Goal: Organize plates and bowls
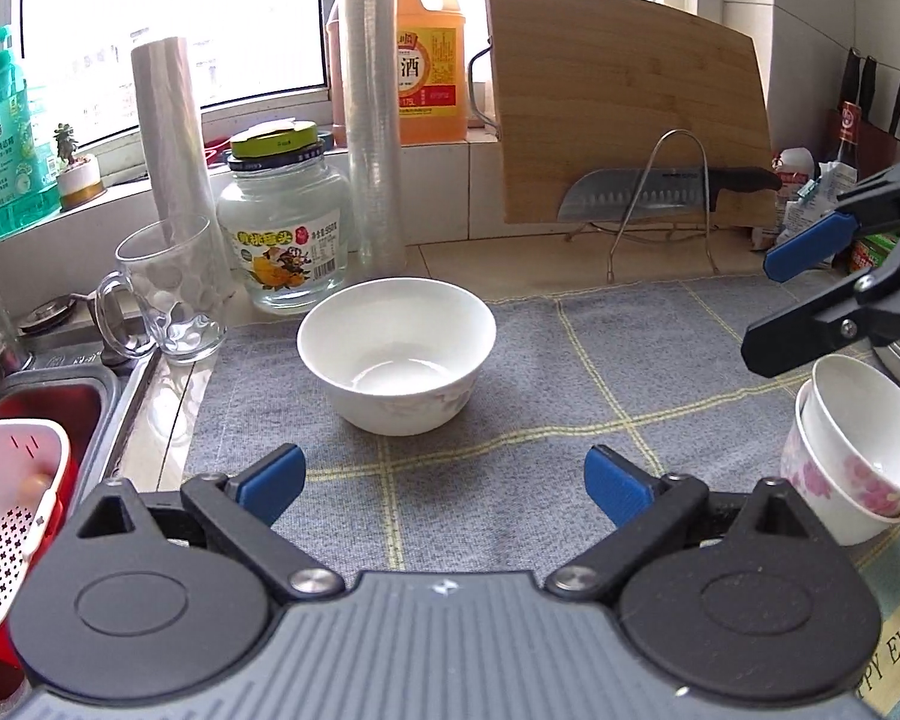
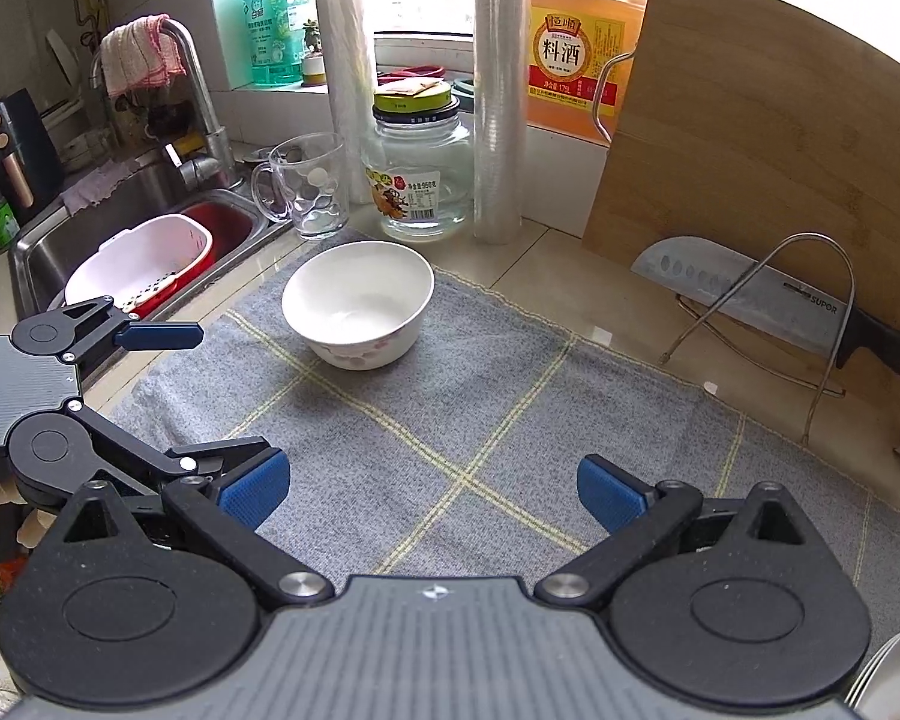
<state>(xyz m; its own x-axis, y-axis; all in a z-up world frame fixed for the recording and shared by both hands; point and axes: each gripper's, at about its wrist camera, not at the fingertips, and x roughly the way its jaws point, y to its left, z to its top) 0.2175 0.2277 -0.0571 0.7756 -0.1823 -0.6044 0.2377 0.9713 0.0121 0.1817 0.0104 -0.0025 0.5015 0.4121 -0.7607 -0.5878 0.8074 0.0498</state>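
We see a grey checked cloth (image 1: 570, 372) spread over the surface (image 2: 558, 264). On it, near the sink (image 2: 90, 228), a white bowl (image 1: 396, 354) with faint pink flowers stands upright, mouth up; being round, it has no long axis. Two stacked floral bowls (image 1: 852, 450) lean tilted at the cloth's right. Our left tool (image 1: 444, 480) and right tool (image 2: 432, 486) both hang empty, fingers wide apart.

Bare grey mat (image 2: 480, 420) lying open before the white bowl (image 2: 357, 306), glass mug (image 2: 309, 186), jar (image 2: 420, 180) and film roll (image 2: 498, 90) crowding behind, knife rack (image 2: 768, 312) standing right.
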